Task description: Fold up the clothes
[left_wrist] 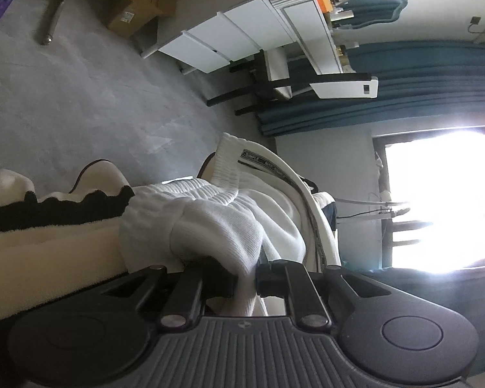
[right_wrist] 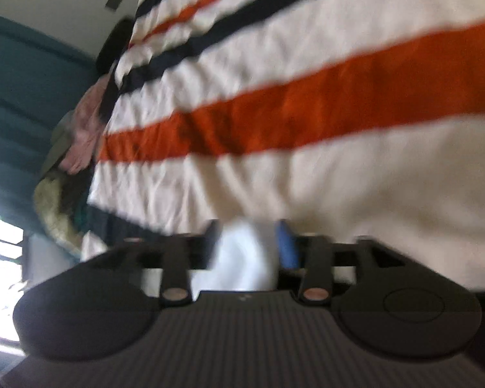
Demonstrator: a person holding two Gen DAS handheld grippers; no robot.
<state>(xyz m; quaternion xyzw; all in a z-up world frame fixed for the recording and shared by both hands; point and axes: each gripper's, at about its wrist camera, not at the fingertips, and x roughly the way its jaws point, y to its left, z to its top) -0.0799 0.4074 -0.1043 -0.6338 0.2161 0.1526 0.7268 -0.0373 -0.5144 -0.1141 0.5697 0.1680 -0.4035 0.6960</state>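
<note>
In the left wrist view a white knit garment (left_wrist: pixel 229 216) with a ribbed waistband and a lettered side stripe hangs bunched in front of the camera. My left gripper (left_wrist: pixel 246 279) is shut on a fold of it. The right wrist view is blurred. There my right gripper (right_wrist: pixel 246 242) is shut on a piece of white cloth (right_wrist: pixel 242 255). Close behind it fills a striped cloth (right_wrist: pixel 291 103), white with orange and dark bands; whether it is a bedspread or a garment is unclear.
A cream and black fluffy cover (left_wrist: pixel 48 207) lies at the left. Grey floor (left_wrist: pixel 80 97), a white dresser (left_wrist: pixel 229 35), a cardboard box (left_wrist: pixel 142 0), teal curtains (left_wrist: pixel 388 84) and a bright window (left_wrist: pixel 443 200) lie beyond. Pink and green clothes (right_wrist: pixel 80 135) sit piled left of the striped cloth.
</note>
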